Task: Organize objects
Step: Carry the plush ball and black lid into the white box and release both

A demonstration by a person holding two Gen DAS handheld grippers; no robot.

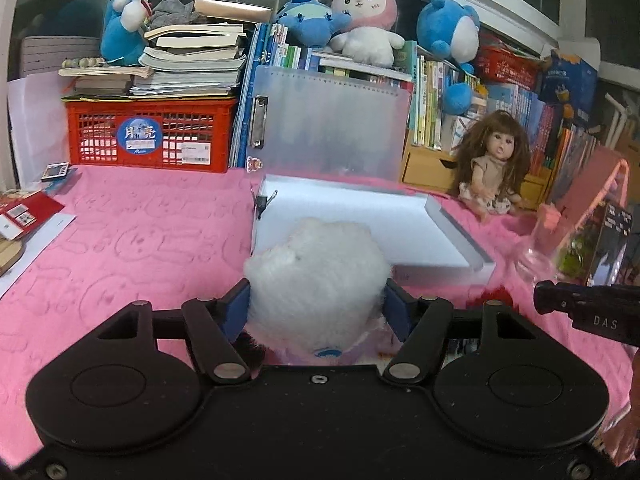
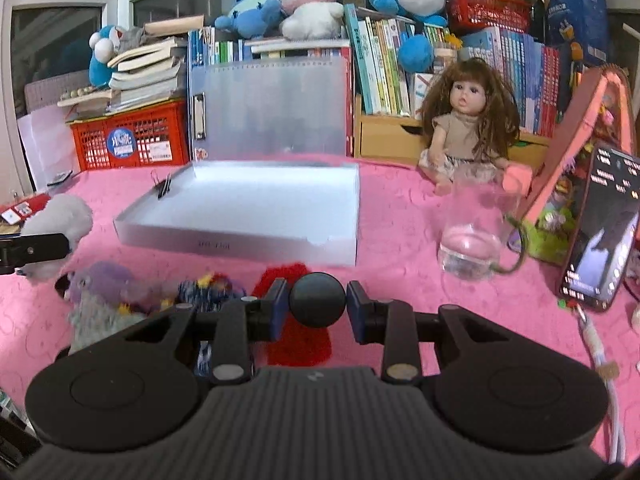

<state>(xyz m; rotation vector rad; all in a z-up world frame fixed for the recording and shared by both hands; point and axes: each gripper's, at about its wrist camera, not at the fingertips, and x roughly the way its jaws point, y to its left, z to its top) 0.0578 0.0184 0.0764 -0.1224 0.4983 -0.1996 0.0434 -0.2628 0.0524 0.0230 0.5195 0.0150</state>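
Behind both grippers, white tray (image 2: 256,208) holds one binder clip (image 2: 163,188). Left gripper (image 1: 318,304) pinches white fluffy ball (image 1: 316,272); right gripper (image 2: 317,308) pinches black ball (image 2: 317,305).

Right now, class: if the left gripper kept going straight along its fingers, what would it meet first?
Probably the open white box just ahead of the left gripper, which grips a white fluffy toy; depth is uncertain.
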